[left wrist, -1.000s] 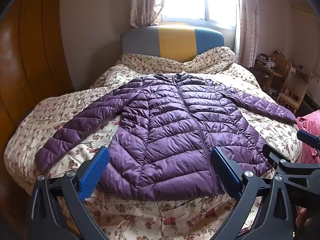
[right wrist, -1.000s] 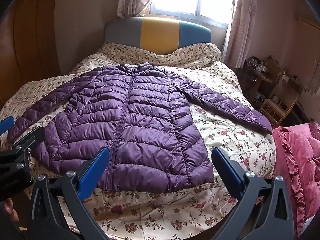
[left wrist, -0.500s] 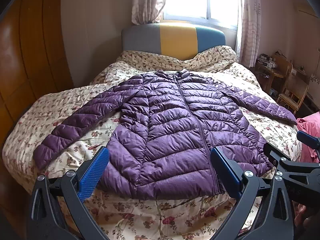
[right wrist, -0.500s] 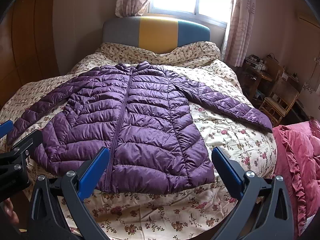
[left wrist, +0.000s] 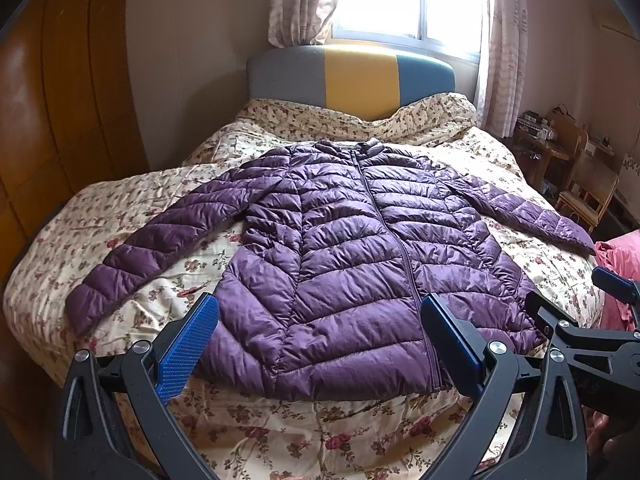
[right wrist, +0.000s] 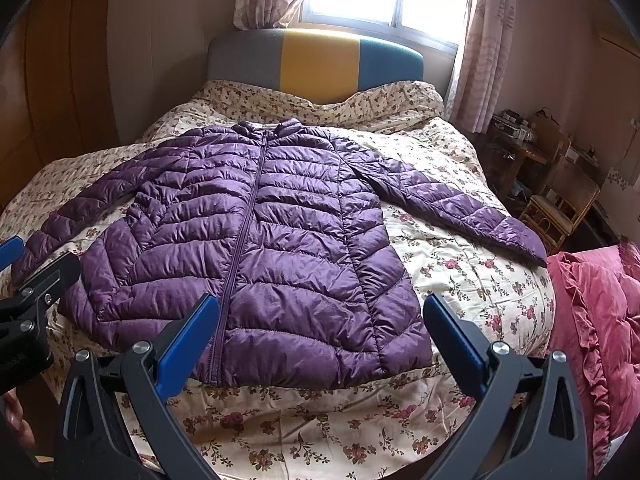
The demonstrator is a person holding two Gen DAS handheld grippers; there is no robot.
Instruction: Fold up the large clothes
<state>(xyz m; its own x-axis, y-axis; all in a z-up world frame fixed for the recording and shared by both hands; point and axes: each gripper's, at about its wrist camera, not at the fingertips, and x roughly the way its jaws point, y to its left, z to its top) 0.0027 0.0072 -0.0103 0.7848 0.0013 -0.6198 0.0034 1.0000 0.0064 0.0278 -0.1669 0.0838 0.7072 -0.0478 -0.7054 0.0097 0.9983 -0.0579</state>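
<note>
A big purple puffy quilted jacket [left wrist: 352,264] lies flat on its back on the bed with the cream flowered cover [left wrist: 120,216]. It is zipped up. Its long way runs up the bed: the collar points to the grey, yellow and blue headboard [left wrist: 352,76] and the bottom hem is at the near end, close to the tongs. Both sleeves stick out to the sides and slope down toward the near end, one to each side of the bed. The left tongs [left wrist: 318,340] hang above the near edge of the bed, just in front of the hem, with the blue pads wide apart and nothing between them. The right tongs [right wrist: 320,340] hang beside them the same way, spread wide and holding nothing. A pink ruffled blanket [right wrist: 596,320] sits to the right of the bed.
</note>
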